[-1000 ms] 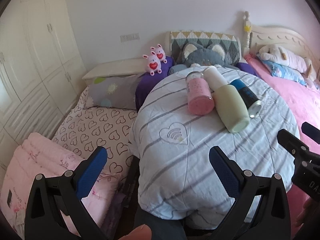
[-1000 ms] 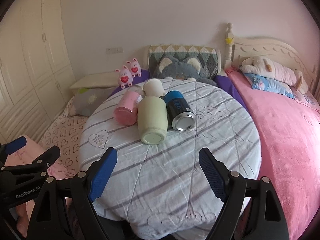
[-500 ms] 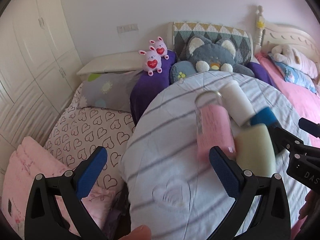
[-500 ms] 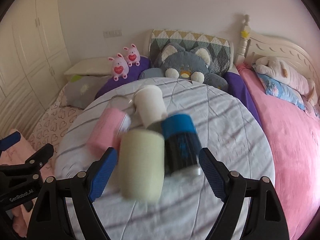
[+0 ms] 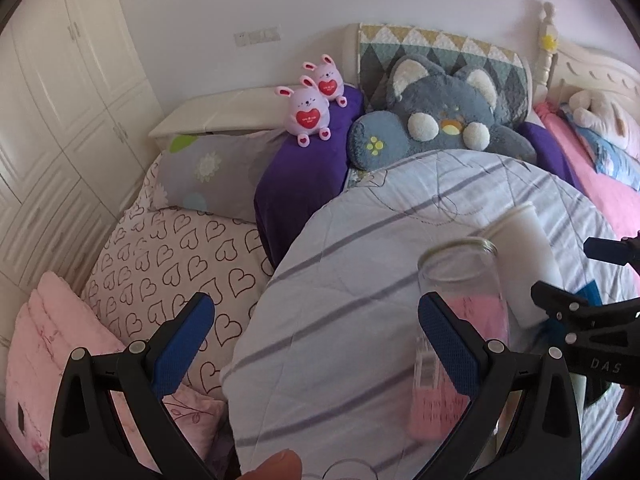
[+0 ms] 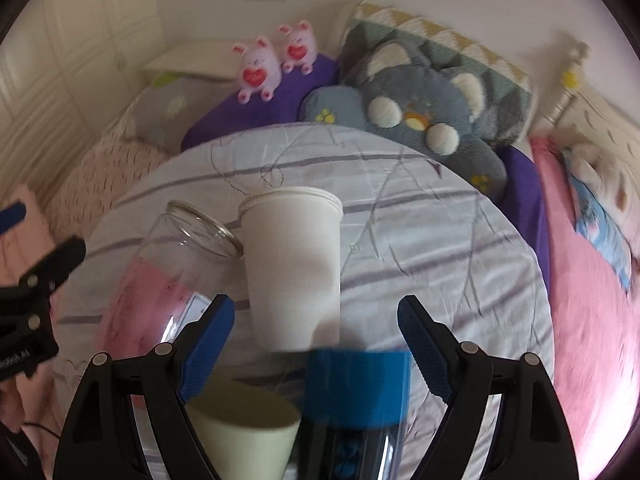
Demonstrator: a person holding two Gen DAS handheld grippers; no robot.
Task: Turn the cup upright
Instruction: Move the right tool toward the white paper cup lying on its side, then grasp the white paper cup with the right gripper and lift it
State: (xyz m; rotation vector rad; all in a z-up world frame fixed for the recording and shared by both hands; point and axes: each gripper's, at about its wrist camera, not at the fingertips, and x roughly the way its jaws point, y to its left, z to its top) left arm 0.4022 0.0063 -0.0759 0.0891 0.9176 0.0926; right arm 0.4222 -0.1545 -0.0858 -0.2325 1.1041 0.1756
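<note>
Several cups lie on their sides on a round table with a striped cloth (image 6: 420, 216). A white paper cup (image 6: 294, 268) lies mouth away from me, straight ahead of my open right gripper (image 6: 316, 344). A clear glass with a pink band (image 6: 168, 280) lies left of it. A blue-lidded bottle (image 6: 356, 392) and a pale green cup (image 6: 244, 432) lie between and under the right fingers. My left gripper (image 5: 316, 344) is open and empty; its right finger overlaps the pink glass (image 5: 460, 320), with the white cup (image 5: 524, 248) beyond.
Beds surround the table: a heart-print sheet (image 5: 172, 256) to the left, a pink blanket (image 6: 592, 304) to the right. A grey cat plush (image 5: 436, 120) and two pink bunny toys (image 5: 312, 104) sit behind. White wardrobes (image 5: 60, 120) line the left wall.
Both grippers have moved forward and lower toward the cups, which now fill the lower views. Both grippers stay open. The cups have not moved on the table.
</note>
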